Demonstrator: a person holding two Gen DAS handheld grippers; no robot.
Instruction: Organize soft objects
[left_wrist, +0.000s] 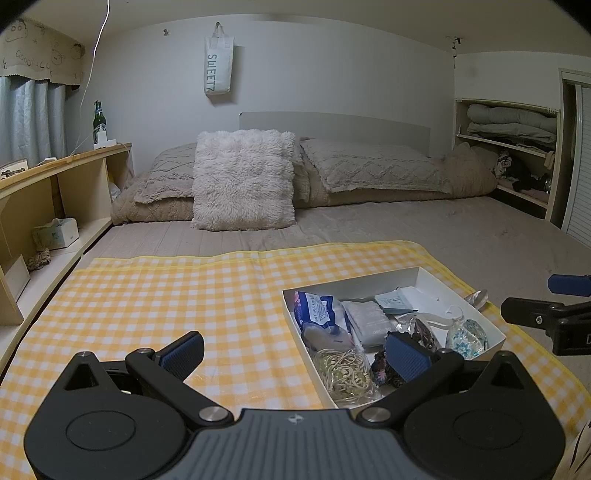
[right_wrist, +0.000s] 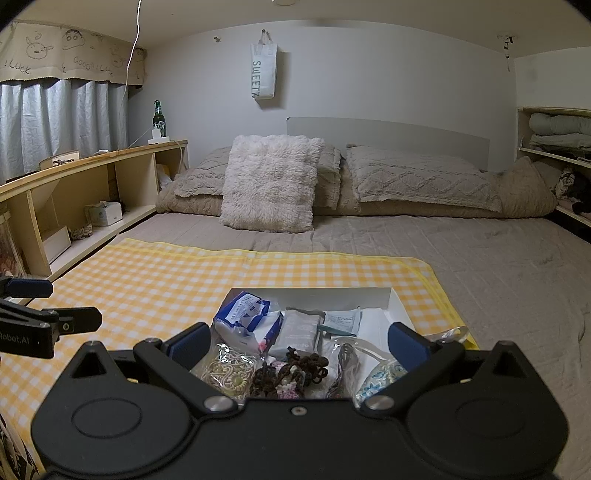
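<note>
Both grippers, left (left_wrist: 295, 356) and right (right_wrist: 299, 341), gape wide, empty; right view alone shows the white box (right_wrist: 397, 306) head-on, long axis running away.

My left gripper (left_wrist: 295, 360): matte black linkage arms, silver pivot screws, blue ribbed pads (left_wrist: 183, 353), grey ridged centre plate with small white logo. My right gripper (right_wrist: 299, 341): same black arms, blue pads (right_wrist: 404, 341), plain black centre, single screw. White "Robot.AI" lettering on left unit's side.
</note>
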